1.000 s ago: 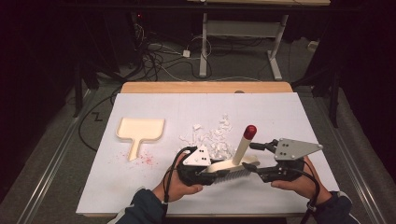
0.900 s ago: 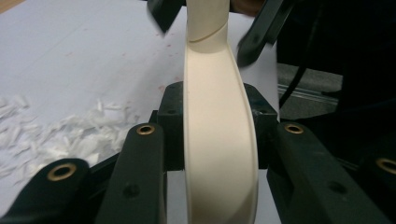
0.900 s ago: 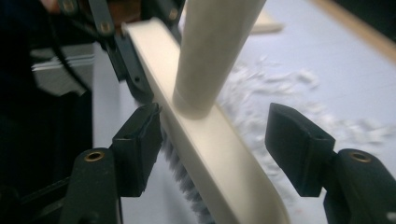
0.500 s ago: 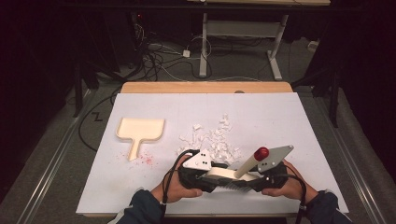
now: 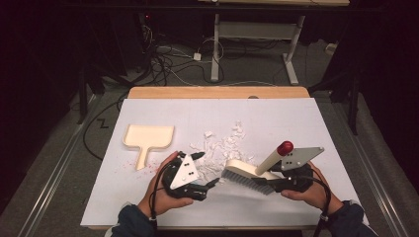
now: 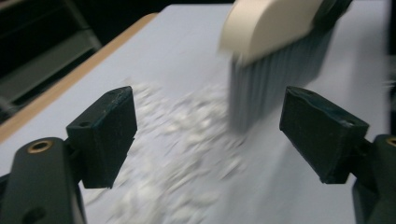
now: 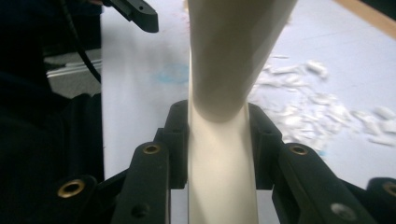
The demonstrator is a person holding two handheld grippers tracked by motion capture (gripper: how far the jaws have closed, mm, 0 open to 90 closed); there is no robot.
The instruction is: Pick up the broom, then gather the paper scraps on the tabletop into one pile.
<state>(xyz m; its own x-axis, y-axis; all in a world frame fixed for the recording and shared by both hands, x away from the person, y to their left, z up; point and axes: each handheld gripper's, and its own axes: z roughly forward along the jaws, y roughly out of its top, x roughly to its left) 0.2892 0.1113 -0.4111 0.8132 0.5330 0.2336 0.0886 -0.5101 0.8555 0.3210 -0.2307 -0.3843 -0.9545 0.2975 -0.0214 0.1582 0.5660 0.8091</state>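
Brush (image 5: pixel 249 175): cream, grey bristles down on the white bench (image 5: pixel 296 113), red-tipped handle slanting up | dustpan (image 5: pixel 148 139): cream, lying well left of the brush | white scraps (image 5: pixel 222 148): between the two | right gripper (image 5: pixel 276 183): fingers pinching the brush handle | left gripper (image 5: pixel 206 170): fingers just opened wide, nothing between, beside the bristles

— What's different from a second ago?
— The left gripper (image 5: pixel 207 170) let go of the brush (image 5: pixel 247 174); its jaws have just been opening, nothing between them, and it slid left.
— And the right gripper (image 7: pixel 218 140)?
— Closed on the handle (image 7: pixel 223 154); the brush now lies lower.
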